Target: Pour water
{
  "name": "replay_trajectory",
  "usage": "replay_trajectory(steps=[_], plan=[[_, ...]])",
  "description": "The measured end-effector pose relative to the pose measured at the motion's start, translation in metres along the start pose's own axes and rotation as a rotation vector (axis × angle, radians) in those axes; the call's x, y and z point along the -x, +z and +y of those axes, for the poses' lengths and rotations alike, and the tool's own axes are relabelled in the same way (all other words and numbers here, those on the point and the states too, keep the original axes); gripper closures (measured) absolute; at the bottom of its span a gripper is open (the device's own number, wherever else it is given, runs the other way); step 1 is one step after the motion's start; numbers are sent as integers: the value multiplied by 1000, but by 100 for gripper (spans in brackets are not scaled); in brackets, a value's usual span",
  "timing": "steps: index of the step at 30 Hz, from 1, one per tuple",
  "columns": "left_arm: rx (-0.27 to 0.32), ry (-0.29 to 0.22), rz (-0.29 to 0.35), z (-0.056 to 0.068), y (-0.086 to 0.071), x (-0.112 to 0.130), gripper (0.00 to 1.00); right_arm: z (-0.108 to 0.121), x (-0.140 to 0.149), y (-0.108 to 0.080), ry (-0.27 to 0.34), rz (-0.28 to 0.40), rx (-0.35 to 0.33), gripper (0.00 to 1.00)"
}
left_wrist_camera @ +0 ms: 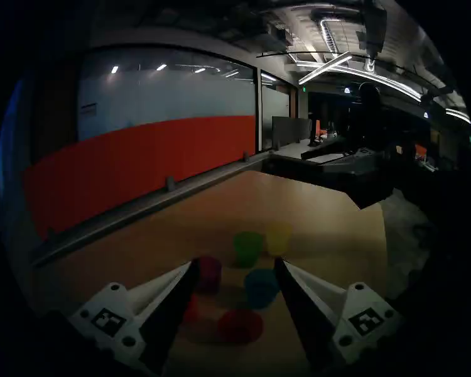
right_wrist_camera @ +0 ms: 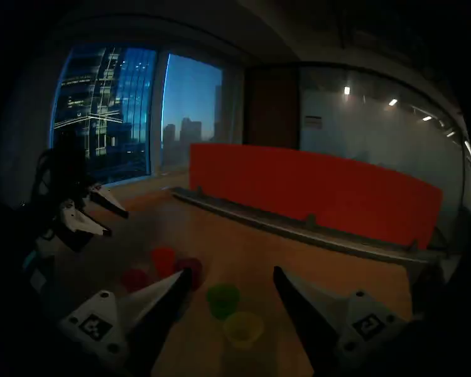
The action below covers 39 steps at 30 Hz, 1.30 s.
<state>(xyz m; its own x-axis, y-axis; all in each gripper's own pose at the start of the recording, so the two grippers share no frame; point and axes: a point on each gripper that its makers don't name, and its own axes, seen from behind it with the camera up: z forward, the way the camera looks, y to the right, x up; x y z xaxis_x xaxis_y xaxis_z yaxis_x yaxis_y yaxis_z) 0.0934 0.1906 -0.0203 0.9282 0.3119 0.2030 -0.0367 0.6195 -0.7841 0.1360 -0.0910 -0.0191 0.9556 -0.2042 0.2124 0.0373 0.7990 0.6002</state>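
Coloured cups [left_wrist_camera: 248, 248] stand low centre in the left gripper view, the teal cup [left_wrist_camera: 260, 288] between the left gripper's [left_wrist_camera: 233, 264] wide, empty jaws. Right gripper view: right gripper [right_wrist_camera: 232, 270] equally wide, empty, framing the green cup [right_wrist_camera: 223, 300] low centre. Pouring apparently unstarted.

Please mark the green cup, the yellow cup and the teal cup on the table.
green cup [left_wrist_camera: 248, 250], left gripper view, on the middle of its side wall.
yellow cup [left_wrist_camera: 278, 240], left gripper view, on its side wall below the rim.
teal cup [left_wrist_camera: 261, 289], left gripper view, on its front wall.
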Motion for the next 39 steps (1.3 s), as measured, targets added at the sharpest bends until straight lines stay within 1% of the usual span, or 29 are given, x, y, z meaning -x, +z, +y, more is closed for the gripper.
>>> replay_trajectory(steps=[5,14,23,32,39], plan=[[24,9,-41,6,13,16,13,-2,7,5,-3,-13,-11,0],[77,23,-113,22,36,46,13,-3,21,15,-18,-39,-17,0],[114,26,-182,35,57,71,13,1,31,23,-18,-56,-20,0],[127,27,-234,45,77,90,13,6,38,26,-13,-67,-17,1],[120,34,-285,46,90,104,13,10,41,28,-19,-73,-13,1]])
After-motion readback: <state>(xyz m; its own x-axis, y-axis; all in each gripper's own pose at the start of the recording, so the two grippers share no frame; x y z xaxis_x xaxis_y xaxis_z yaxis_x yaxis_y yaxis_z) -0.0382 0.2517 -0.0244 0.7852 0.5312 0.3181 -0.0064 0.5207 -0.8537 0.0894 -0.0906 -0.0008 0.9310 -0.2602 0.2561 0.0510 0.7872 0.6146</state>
